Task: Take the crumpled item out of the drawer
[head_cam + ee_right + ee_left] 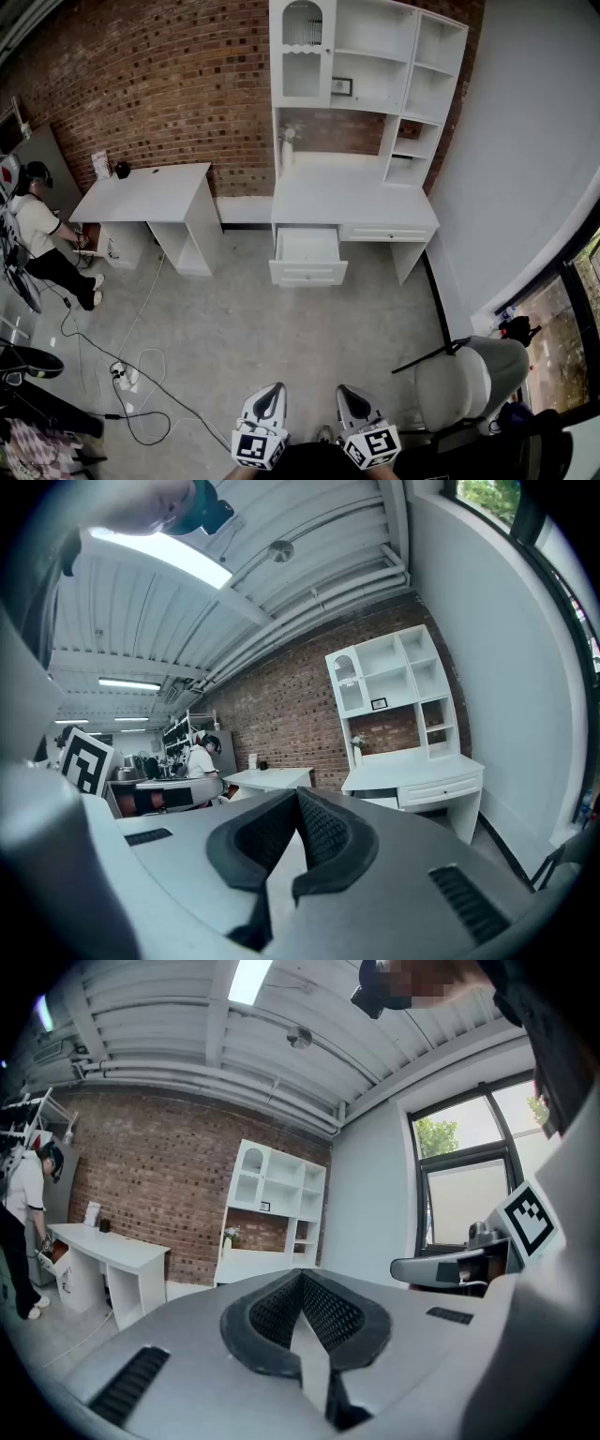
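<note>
A white desk with a hutch stands against the brick wall across the room. Its left drawer is pulled open; the inside looks pale, and no crumpled item can be made out from here. My left gripper and right gripper sit low at the bottom of the head view, far from the desk, pointing toward it. In the left gripper view the left gripper is shut with nothing between its pads. The right gripper is likewise shut and empty, with the desk in the distance.
A second white desk stands at the left, with a person crouched beside it. Cables and a power strip lie on the floor at the left. A grey chair is close on my right, by the wall and window.
</note>
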Motion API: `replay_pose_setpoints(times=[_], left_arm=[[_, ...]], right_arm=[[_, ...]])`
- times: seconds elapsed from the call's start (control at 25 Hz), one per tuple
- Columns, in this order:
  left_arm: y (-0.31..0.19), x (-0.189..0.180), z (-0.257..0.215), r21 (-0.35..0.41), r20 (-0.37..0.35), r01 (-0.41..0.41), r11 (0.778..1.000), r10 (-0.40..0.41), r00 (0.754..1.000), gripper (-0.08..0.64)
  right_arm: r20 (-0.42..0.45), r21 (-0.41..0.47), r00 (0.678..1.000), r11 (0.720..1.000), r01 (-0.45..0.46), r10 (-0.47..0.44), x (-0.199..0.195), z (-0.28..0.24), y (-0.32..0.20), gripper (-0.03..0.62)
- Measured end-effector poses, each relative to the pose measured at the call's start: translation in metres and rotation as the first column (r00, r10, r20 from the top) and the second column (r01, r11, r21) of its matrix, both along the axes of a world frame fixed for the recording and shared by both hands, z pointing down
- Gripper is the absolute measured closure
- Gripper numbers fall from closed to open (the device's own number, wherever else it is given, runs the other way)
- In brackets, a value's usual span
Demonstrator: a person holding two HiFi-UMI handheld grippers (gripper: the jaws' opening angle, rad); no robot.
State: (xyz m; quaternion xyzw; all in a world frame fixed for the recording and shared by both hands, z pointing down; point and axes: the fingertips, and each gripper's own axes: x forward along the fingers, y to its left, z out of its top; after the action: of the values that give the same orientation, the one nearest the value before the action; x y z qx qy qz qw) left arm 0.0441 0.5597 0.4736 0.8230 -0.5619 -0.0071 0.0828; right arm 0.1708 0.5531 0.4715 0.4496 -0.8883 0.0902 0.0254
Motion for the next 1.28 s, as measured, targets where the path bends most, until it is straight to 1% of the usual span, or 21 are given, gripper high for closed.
replay_pose_setpoints(times=[0.4, 0.6, 0.72, 0.88, 1.28], left_arm=[[-0.001, -0.005, 0.007, -0.004, -0.005, 0.005, 1.000, -0.005, 1.000, 0.543], [-0.004, -0.004, 0.006, -0.015, -0.003, 0.008, 1.000, -0.008, 1.000, 0.543], [-0.011, 0.004, 0.004, -0.018, 0.004, 0.004, 1.000, -0.004, 1.000, 0.543], [-0.017, 0.023, 0.007, -0.020, -0.004, 0.011, 1.000, -0.011, 1.000, 0.543], [-0.057, 0.056, 0.009, -0.047, 0.005, 0.068, 0.997, -0.068, 0.998, 0.543]], right_arm=[[-0.003, -0.003, 1.000, 1.000, 0.009, -0.009, -0.010, 0.004, 0.000, 0.580], [-0.005, -0.012, 1.000, 1.000, 0.003, -0.003, -0.005, 0.006, -0.003, 0.580], [0.006, -0.014, 1.000, 1.000, -0.002, 0.002, 0.004, 0.005, -0.010, 0.580], [0.021, -0.015, 1.000, 1.000, 0.005, -0.005, 0.018, 0.006, -0.019, 0.580], [0.007, -0.034, 0.997, 0.996, 0.078, -0.078, 0.043, 0.023, -0.069, 0.580]])
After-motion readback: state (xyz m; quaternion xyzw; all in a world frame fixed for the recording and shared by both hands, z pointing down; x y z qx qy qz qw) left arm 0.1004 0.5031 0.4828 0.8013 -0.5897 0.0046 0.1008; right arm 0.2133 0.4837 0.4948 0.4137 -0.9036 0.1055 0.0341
